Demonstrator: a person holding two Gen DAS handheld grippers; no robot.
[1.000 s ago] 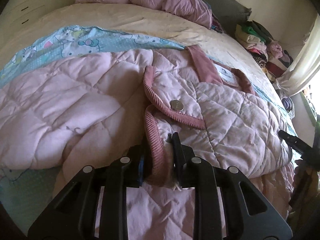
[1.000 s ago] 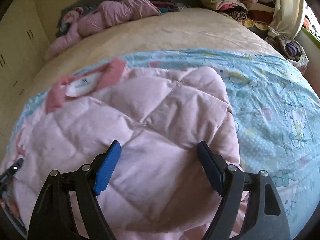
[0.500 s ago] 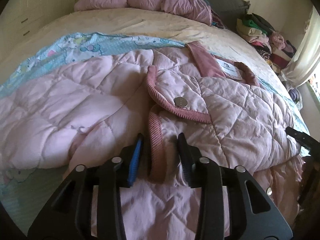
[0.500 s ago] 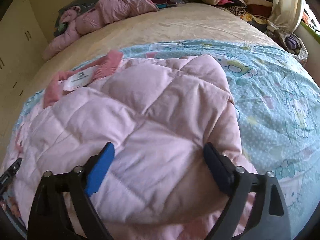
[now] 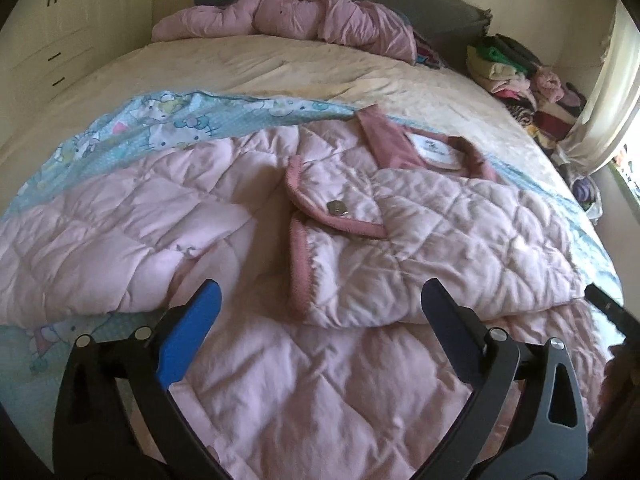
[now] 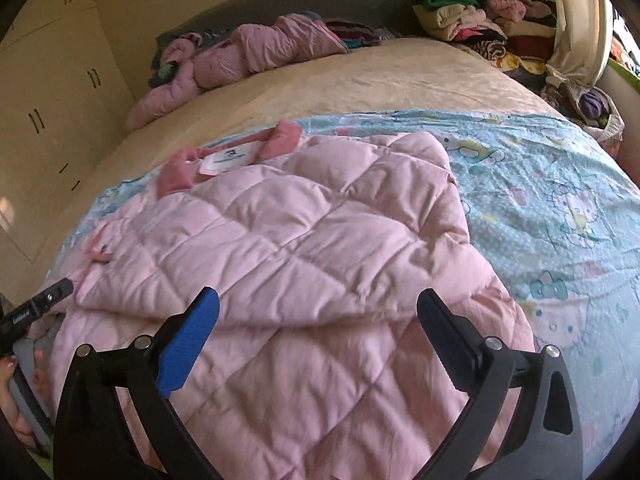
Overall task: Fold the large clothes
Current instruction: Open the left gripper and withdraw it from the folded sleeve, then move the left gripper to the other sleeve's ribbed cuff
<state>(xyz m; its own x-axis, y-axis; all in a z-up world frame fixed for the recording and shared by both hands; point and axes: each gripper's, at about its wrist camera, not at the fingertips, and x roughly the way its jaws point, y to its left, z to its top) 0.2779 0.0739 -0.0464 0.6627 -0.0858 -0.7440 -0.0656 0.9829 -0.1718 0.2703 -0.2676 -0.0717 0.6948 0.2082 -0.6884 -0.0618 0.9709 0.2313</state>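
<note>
A pink quilted jacket [image 5: 420, 232] lies spread on the bed, its front panel with dark pink trim and a metal snap [image 5: 337, 208] folded over the body. Its collar with a white label [image 5: 434, 148] points away from me. My left gripper [image 5: 320, 304] is open and empty, just above the jacket's lower part. In the right wrist view the same jacket [image 6: 280, 248] shows with a sleeve folded across it and the collar [image 6: 224, 156] at the far left. My right gripper [image 6: 318, 312] is open and empty above the jacket.
The jacket rests on a blue cartoon-print sheet [image 6: 560, 200] over a beige bedspread [image 5: 280, 64]. Another pink jacket [image 5: 304, 20] lies bunched at the headboard. A pile of folded clothes [image 6: 472, 16] sits at the far right corner. A cream wardrobe [image 6: 48, 92] stands to the left.
My left gripper let go of the jacket's trimmed front edge, opened wide and pulled back. My right gripper stayed open and drew back a little.
</note>
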